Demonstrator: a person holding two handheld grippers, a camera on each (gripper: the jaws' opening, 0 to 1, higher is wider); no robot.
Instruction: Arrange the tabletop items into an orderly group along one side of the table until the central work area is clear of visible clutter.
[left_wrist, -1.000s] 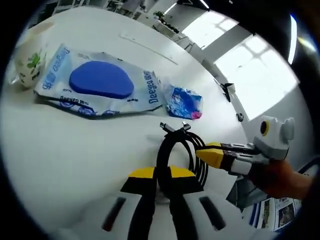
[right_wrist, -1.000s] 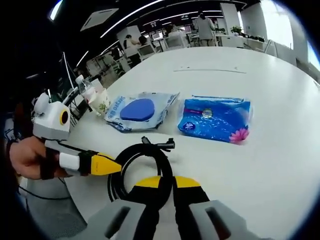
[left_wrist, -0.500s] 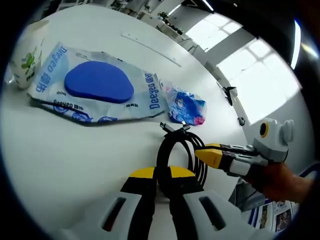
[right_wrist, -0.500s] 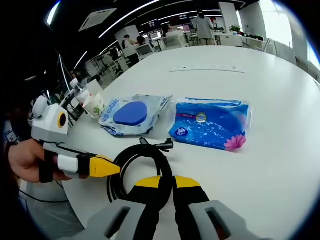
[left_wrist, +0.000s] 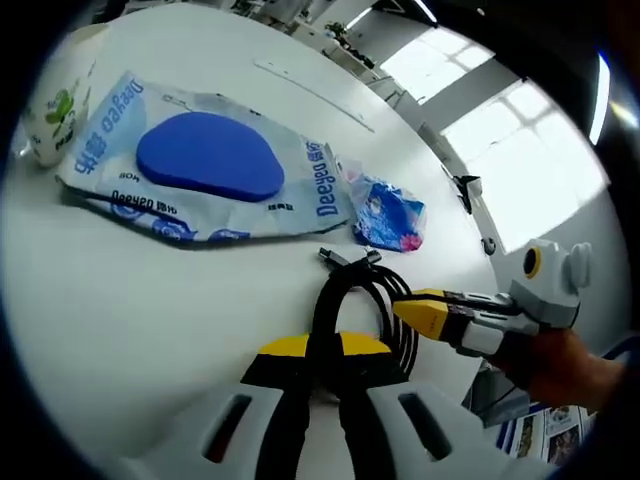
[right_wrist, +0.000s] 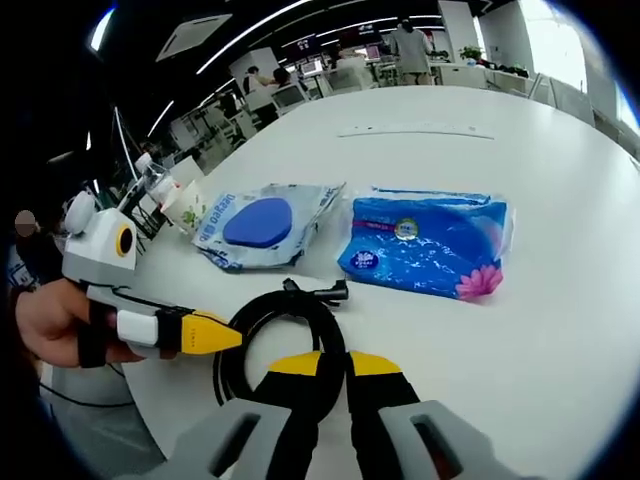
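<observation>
While both grippers, left and right, clamped the coiled black cable, the wipes pack and tissue pack lay just beyond; grouping appeared only partly done.

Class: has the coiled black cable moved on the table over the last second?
Cannot tell: the coiled black cable keeps its place between the right gripper jaws; the shifting packs suggest camera motion.

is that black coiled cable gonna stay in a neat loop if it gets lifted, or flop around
The black coiled cable will probably sag rather than hold its shape: several loose loops lie unevenly, with no tie visible. Its connector ends stick out free and may dangle. It looks light, and both the left gripper and right gripper are shut on it, which should limit unravelling.
</observation>
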